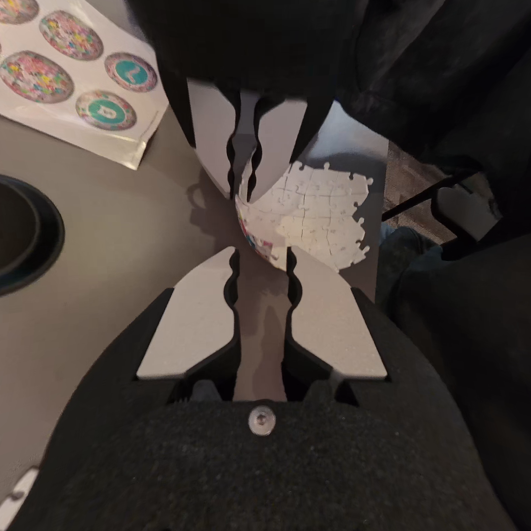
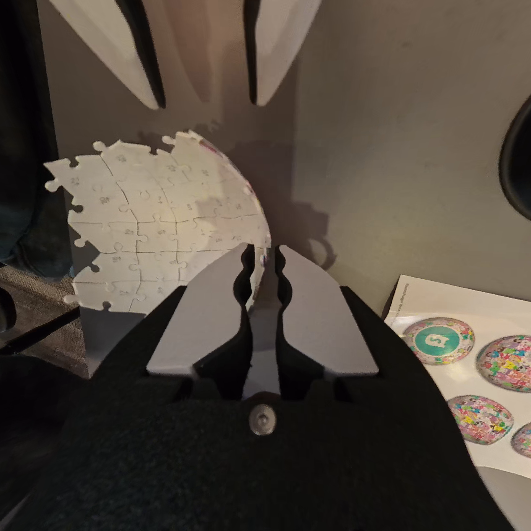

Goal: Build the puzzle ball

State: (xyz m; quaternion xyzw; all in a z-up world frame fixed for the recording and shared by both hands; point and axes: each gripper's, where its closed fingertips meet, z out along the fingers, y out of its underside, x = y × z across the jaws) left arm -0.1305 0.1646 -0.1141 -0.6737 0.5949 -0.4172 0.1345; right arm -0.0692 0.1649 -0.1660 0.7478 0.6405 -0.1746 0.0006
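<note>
The partly built puzzle ball is a curved shell of joined pieces. Its white inner side faces both cameras, and a little colour shows at its rim. My right gripper is shut on the shell's rim and holds the shell on edge over the grey table. In the left wrist view the right gripper comes in from the top and pinches the rim. My left gripper is open and empty, with one fingertip just in front of the shell's lower edge. It also shows at the top of the right wrist view.
A white sheet with pictures of finished balls lies on the table and also shows in the right wrist view. A black round container stands at the side. The table's edge runs just behind the shell, with dark clothing beyond it. Tip to tip, the grippers are about 8 cm apart.
</note>
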